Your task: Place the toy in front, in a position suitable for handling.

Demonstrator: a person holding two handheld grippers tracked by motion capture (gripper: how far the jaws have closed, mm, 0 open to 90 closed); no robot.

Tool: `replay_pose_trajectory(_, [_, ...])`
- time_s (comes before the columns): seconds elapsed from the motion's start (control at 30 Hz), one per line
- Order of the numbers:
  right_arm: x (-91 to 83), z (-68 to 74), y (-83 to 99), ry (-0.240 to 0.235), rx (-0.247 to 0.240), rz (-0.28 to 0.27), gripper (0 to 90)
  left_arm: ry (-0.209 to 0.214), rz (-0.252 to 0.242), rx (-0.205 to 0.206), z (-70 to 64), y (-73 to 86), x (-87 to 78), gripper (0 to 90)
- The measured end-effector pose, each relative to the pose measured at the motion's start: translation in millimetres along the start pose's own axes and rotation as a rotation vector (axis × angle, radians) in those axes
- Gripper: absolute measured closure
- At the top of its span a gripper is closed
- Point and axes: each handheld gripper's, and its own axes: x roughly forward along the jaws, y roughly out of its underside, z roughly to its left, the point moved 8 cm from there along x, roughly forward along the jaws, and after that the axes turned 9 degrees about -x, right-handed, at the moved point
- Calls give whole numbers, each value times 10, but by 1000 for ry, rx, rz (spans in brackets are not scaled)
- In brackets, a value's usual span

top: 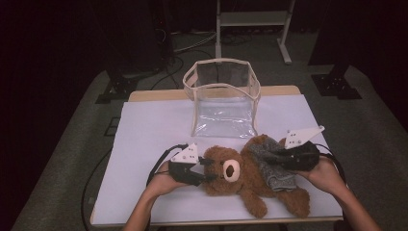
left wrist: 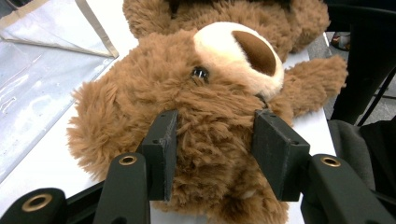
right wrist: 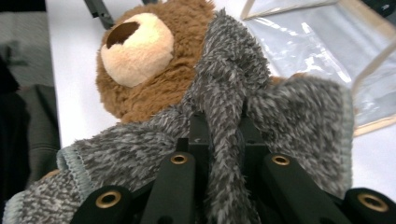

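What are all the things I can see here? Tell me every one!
Teddy bear: one, brown with a cream snout, lying on the near part of the table.
Cloth: one, fuzzy grey, draped over the bear's body.
Bag: one, clear plastic with beige edging, standing open behind the bear.
Table: one, white top with a wooden edge.
Frame: one, pale metal, on the floor beyond the table.
Cables: several, dark, on the floor at the back.
Left gripper: one, black, jaws either side of the bear's head.
Right gripper: one, black, pinching a fold of the cloth.
Hands: two, one holding each gripper.
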Motion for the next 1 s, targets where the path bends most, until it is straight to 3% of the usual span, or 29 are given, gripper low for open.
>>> replay_pose_trajectory(0.13, [60, 88, 8, -41, 25, -42, 796, -5, -31, -8, 11, -75, -48, 484])
replay_pose_trajectory(0.33, [284, 383, -96, -98, -42, -41, 796, 20, -42, 12, -52, -207, 1, 479])
replay_pose_trajectory(0.43, [347, 435, -139, -75, -95, -23, 796, 23, -11, 16, -72, -174, 89, 479])
replay_pose_trajectory(0.5, [315, 416, -138, -68, -91, -27, 796, 32, -24, 3, -73, -165, 103, 479])
replay_pose_trajectory(0.63, [181, 341, -91, -54, -66, -52, 796, 28, -12, 7, -80, -140, 120, 486])
replay_pose_trajectory(0.77, [-22, 239, 33, -9, -33, -60, 795, 23, -9, 8, -92, -134, 120, 486])
replay_pose_trajectory(0.93, [-359, 50, 298, 87, 22, -38, 793, 24, 0, 15, -112, -123, 116, 485])
replay_pose_trajectory(1.0, [-530, -30, 362, 114, 55, -66, 793, 23, 3, 16, -118, -120, 114, 486])
